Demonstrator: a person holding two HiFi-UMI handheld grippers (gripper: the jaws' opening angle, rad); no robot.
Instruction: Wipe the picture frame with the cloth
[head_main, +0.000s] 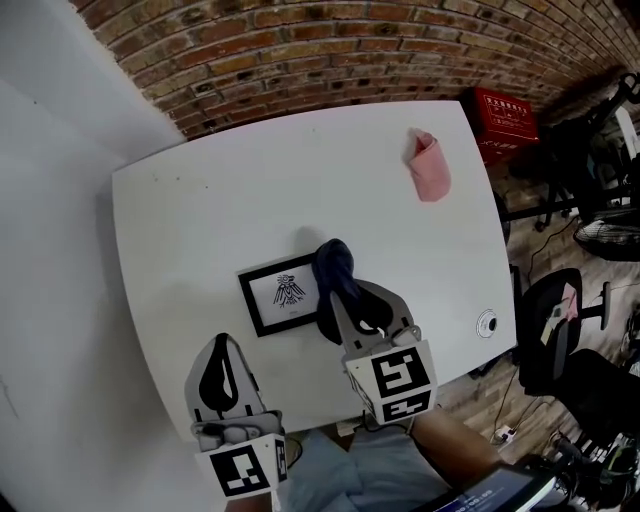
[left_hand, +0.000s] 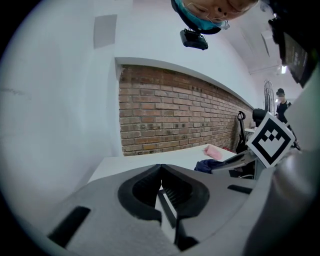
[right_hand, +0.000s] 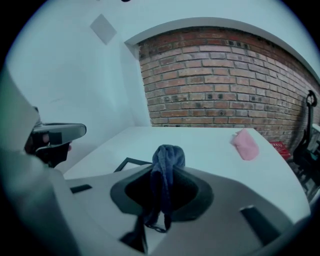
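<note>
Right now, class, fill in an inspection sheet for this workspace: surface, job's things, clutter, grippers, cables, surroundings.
Surface: white table, with a small round fitting near its right edge.
Job's things: black picture frame lying flat near the front; dark blue cloth bunched over its right edge.
Clutter: pink cloth near the far right corner.
Grippers: left gripper shut and empty, beside the frame; right gripper shut on the dark blue cloth.
Cables: a lead on the floor at right, hard to trace.
Surroundings: brick wall, red crate, office chair.

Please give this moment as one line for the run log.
right gripper: shut on blue cloth | position: over picture frame right edge | left gripper: shut, empty
</note>
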